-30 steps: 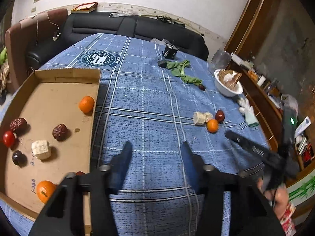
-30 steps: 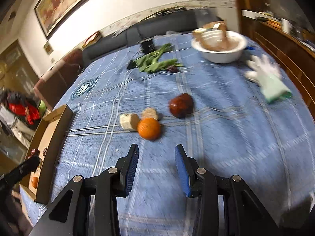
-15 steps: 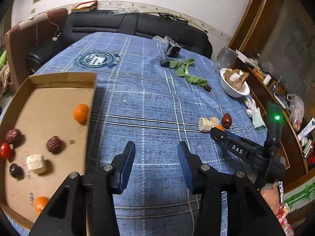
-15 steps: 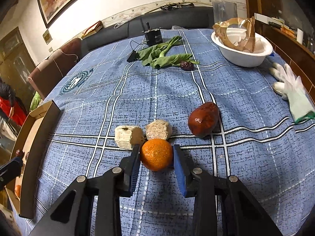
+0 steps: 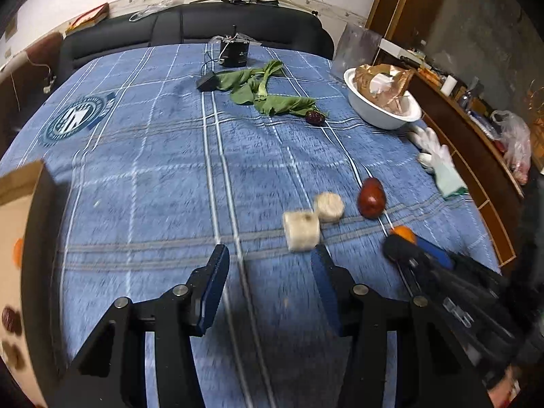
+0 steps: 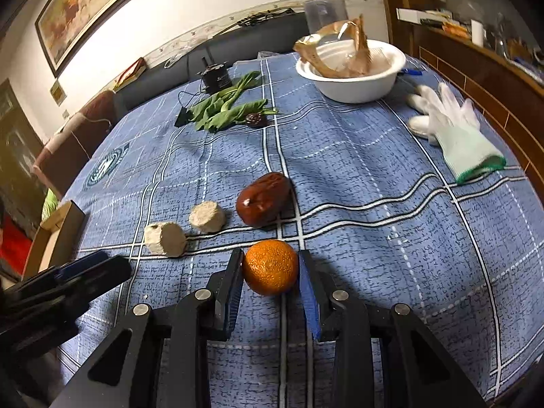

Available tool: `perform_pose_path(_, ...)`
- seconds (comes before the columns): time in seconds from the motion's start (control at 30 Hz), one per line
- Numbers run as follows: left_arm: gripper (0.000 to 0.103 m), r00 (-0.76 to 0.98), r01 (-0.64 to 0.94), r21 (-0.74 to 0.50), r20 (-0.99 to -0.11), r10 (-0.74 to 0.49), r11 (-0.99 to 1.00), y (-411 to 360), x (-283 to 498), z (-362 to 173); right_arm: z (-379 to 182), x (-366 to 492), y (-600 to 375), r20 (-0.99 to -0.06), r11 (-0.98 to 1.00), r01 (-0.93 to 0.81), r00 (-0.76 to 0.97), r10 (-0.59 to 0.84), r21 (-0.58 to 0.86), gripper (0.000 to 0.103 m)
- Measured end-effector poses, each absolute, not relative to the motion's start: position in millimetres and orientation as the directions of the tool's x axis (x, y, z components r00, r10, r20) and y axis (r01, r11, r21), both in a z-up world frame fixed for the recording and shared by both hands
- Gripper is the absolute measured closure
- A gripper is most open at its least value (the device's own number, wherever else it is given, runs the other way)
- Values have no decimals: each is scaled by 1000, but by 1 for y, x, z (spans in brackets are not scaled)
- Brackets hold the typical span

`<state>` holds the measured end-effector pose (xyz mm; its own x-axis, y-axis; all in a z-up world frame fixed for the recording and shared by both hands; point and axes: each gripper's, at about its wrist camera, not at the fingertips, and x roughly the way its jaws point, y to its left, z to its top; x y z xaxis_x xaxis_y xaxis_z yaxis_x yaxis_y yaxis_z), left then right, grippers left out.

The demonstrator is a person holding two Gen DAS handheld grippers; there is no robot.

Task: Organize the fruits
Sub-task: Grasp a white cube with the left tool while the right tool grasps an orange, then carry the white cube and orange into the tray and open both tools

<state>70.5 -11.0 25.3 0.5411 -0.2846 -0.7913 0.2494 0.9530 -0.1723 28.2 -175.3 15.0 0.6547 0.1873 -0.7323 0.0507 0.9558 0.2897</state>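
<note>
Your right tongs [image 6: 271,268] clamp the orange [image 6: 271,267] on the blue desk [image 6: 374,170]. Your left tongs [image 5: 270,265] stand open, their jaws just widening with nothing between. Just beyond them lie 2 pale chunks [image 5: 302,230] and a red date [image 5: 371,198]; the cardboard tray [image 5: 20,183] sits far left.

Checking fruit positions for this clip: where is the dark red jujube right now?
In the right wrist view, the dark red jujube lies on the blue plaid tablecloth mid-frame, just right of the round beige chunk and beyond the small orange.
</note>
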Motion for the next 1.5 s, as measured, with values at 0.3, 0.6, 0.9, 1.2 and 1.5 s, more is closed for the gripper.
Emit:
perform_pose_path(0.3, 54, 524, 316, -142, -798, -297, 938, -38, 85, 10, 18, 29, -179, -718, 949, 54, 667, 196, 310, 69)
perform_pose_path(0.6, 54, 557, 273, -178, -772, -306, 945, -26, 108, 30, 14, 32, -184, -725, 940, 77, 658, 203, 333, 69)
perform_pose_path(0.9, 55, 523, 322, -145, -796, -303, 936, -48, 111, 15, 13, 35, -183, -731, 939, 70, 648, 213, 336, 69)
perform_pose_path(1.2, 79, 521, 297, -230, -775, -359, 927, -32, 104, 17, 12, 35, -179, -730, 944, 58, 650, 212, 326, 69)
perform_pose_path(1.5, 79, 583, 252, -295, -714, -387, 922, 16, 65, 56, 21, 28, -164, -682, 943, -30, 683, 262, 332, 69)
